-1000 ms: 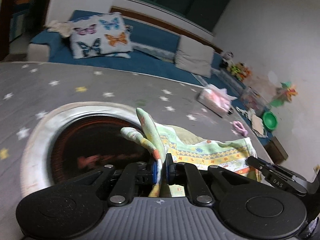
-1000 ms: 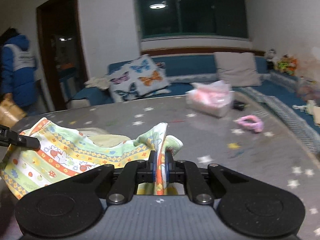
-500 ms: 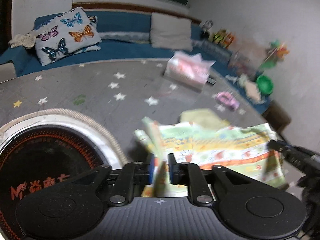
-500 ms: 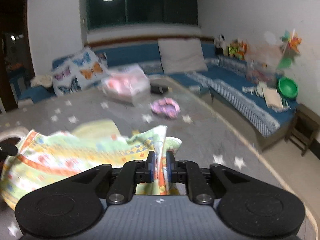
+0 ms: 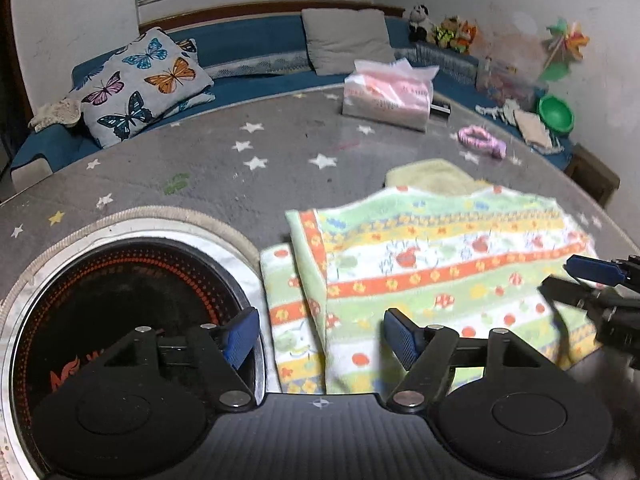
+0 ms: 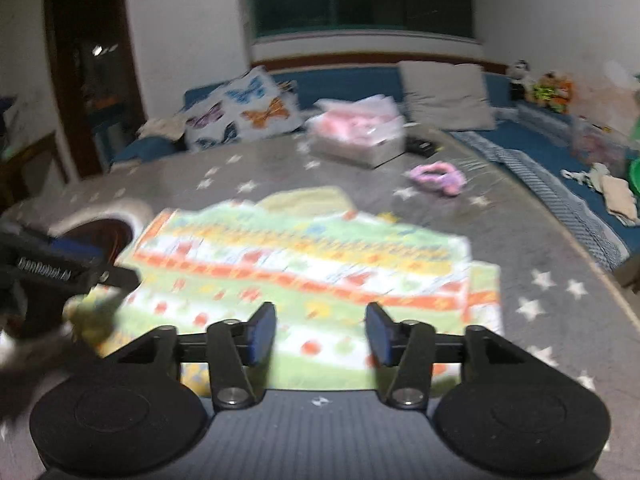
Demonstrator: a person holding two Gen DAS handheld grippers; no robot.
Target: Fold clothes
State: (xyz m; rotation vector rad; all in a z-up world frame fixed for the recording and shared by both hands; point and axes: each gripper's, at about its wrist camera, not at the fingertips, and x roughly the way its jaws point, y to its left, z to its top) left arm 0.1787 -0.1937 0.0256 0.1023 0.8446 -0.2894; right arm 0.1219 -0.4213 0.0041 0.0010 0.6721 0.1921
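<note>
Green-striped cloth is left folded, both the left gripper and right gripper spread wide; its left layers could be snagged.

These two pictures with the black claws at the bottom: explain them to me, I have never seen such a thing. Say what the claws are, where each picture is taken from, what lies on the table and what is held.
No robot here: a person holds a two-finger claw in each hand, and a camera on each looks forward along its fingers. One picture is from the left claw, the other from the right claw. Both stand open and hold nothing.

On the grey table with stars lies a patterned cloth, spread out with its left edge folded over. A pale yellow cloth peeks out behind it. Further back are a pack of tissues and a pink hair band. A round burner is set into the table on the left.
</note>
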